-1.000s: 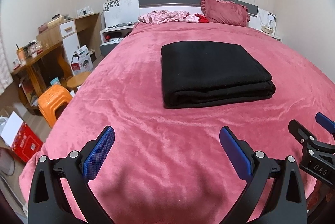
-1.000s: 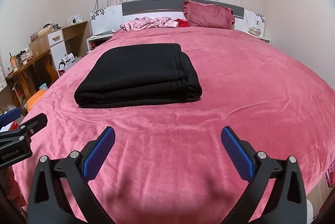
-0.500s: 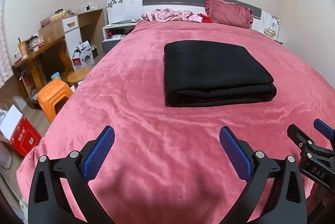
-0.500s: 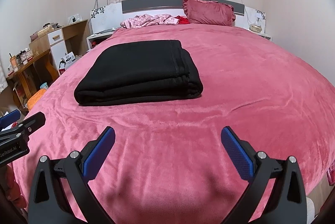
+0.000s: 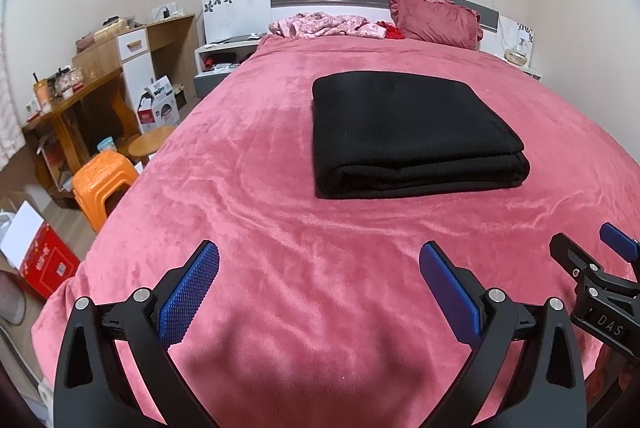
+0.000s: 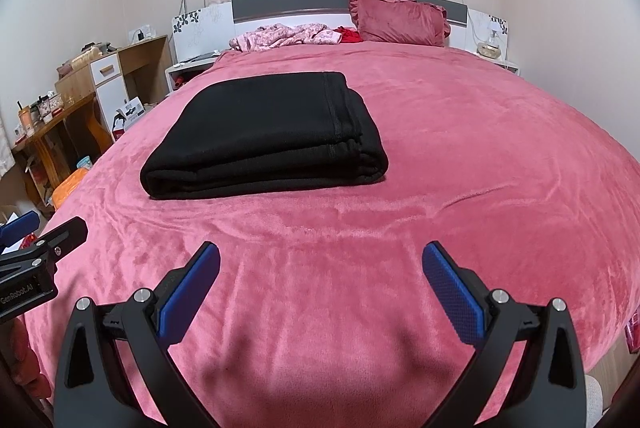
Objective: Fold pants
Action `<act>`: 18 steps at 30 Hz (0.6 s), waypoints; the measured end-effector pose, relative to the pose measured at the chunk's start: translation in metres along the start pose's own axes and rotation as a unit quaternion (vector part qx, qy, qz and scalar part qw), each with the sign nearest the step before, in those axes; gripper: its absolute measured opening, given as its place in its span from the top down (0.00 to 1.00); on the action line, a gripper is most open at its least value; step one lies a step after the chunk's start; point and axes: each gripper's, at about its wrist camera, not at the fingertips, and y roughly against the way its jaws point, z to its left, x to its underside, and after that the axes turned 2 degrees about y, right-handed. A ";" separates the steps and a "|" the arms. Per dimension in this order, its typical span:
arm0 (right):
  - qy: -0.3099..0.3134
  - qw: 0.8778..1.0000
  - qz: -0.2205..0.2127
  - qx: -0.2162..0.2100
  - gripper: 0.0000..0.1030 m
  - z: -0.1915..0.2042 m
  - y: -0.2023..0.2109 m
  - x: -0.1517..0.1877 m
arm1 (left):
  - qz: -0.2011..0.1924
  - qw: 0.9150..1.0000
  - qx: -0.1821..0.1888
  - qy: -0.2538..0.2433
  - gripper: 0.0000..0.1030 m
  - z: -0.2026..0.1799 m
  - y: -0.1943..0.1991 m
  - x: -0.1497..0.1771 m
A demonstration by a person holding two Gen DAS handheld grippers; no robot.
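Left gripper (image 5: 319, 268): jaws spread wide, blue pads apart, nothing between them, held over the near edge of the pink blanket (image 5: 248, 188). Right gripper (image 6: 320, 268): same stance, jaws wide apart and empty, over the blanket's near edge.

Pants (image 5: 412, 132): black, folded into a thick flat rectangle, lying on the blanket well ahead of both grippers and touching neither. From the left gripper they sit ahead and a little right; from the right gripper, ahead and to the left (image 6: 264, 136). Folded edge faces the grippers, layers stacked.

Left of the left gripper, off the bed: orange stool (image 5: 102, 184), wooden desk (image 5: 76, 100) with clutter too small to identify. Far beyond the pants, at the headboard: crumpled pink floral cloth (image 5: 324, 26), then a dark red pillow (image 5: 438, 22) to its right.

Cut off: in the left view only the tip of the right gripper shows at the right border; in the right view only part of the left gripper shows at the left border. Bed's foot hidden under the gripper frames.

Against a second ago: the pants lie as before; both views sit slightly farther back and higher, jaws unchanged.
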 end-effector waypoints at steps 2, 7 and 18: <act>0.000 1.000 0.000 0.000 0.02 0.000 0.000 0.000 | 0.001 1.000 0.000 0.000 0.04 0.001 0.000 0.000; 0.000 1.000 0.000 0.000 0.02 0.000 -0.001 0.000 | 0.004 1.000 0.001 0.000 0.04 0.002 -0.001 0.000; 0.000 1.000 0.002 -0.001 0.02 -0.001 -0.003 0.001 | 0.007 1.000 -0.001 0.001 0.04 0.004 -0.003 0.002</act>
